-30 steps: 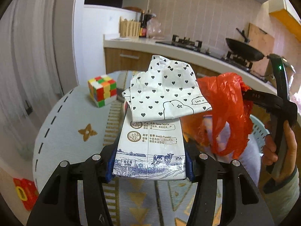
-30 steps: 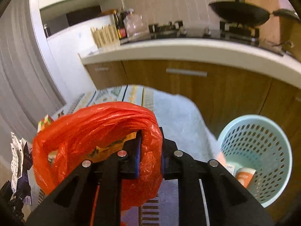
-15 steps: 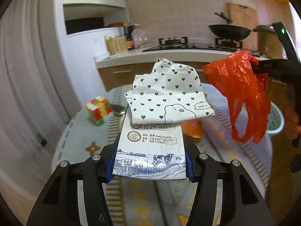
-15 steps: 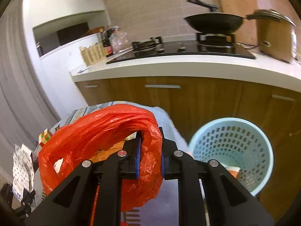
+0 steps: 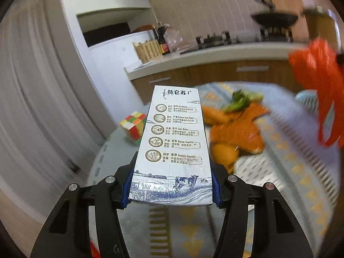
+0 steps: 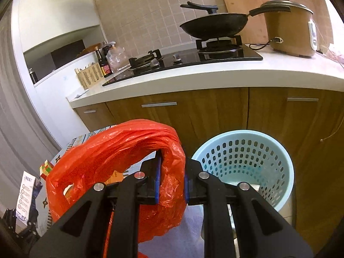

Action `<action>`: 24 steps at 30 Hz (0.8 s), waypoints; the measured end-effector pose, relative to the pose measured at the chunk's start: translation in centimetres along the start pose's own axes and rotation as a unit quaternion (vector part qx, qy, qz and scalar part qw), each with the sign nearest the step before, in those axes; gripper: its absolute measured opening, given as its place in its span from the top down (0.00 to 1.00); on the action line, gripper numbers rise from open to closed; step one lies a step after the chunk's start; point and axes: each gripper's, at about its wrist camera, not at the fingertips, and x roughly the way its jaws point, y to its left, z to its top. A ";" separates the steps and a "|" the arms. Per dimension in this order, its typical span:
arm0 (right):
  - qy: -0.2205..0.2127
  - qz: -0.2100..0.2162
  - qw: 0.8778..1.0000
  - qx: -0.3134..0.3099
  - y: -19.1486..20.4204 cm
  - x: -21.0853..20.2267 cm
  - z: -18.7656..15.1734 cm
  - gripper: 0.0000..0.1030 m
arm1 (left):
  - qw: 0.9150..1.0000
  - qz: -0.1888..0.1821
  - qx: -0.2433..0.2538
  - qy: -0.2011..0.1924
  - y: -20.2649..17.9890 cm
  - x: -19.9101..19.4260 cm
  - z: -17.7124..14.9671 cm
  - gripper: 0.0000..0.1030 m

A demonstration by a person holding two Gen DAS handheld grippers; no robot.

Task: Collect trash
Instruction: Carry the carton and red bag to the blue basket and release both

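Note:
A white and blue milk carton (image 5: 172,146) with a cow print sticks out forward from my left gripper (image 5: 171,185), whose pads press on its sides. My right gripper (image 6: 172,178) is shut on a crumpled red plastic bag (image 6: 120,161), which hangs to its left. Just beyond and to the right of it stands a light blue perforated basket (image 6: 236,135) on the floor. In the left wrist view the red bag (image 5: 320,90) shows at the right edge. Orange scraps with a green bit (image 5: 234,129) and a dotted white paper (image 5: 255,169) lie on the table.
A colour cube (image 5: 133,126) sits on the round patterned table (image 5: 290,150), left of the carton. Behind are wooden cabinets (image 6: 215,116), a white counter with a hob, a black wok (image 6: 212,25) and a brown rice cooker (image 6: 288,28).
The heart-print paper that lay on top of the carton is no longer on it. My right gripper carried the red bag to the right, and the basket now looms larger before it.

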 end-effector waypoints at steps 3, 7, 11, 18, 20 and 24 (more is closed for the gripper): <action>-0.012 -0.010 1.000 0.008 -1.1 -1.0 0.5 0.87 | 0.999 -0.029 -0.015 -0.023 -0.5 -0.9 2.0 0.49; -0.031 -0.051 0.998 0.024 -3.3 -2.5 1.6 0.87 | 0.995 -0.091 -0.016 -0.046 -3.3 -1.7 5.4 0.49; -0.042 -0.119 0.991 0.036 -6.4 -3.3 2.3 0.87 | 0.982 -0.184 -0.020 -0.044 -7.5 -1.4 9.0 0.49; -0.019 -0.229 0.972 0.049 -11.8 -1.6 1.9 0.87 | 0.956 -0.293 -0.008 0.005 -16.8 1.8 11.7 0.48; -0.001 -0.245 0.968 0.050 -13.0 -0.4 1.7 0.85 | 0.945 -0.324 -0.010 0.032 -19.2 3.7 11.8 0.48; 0.027 -0.262 0.963 0.052 -14.9 1.8 1.0 0.85 | 0.936 -0.348 -0.003 0.060 -23.1 5.8 11.4 0.48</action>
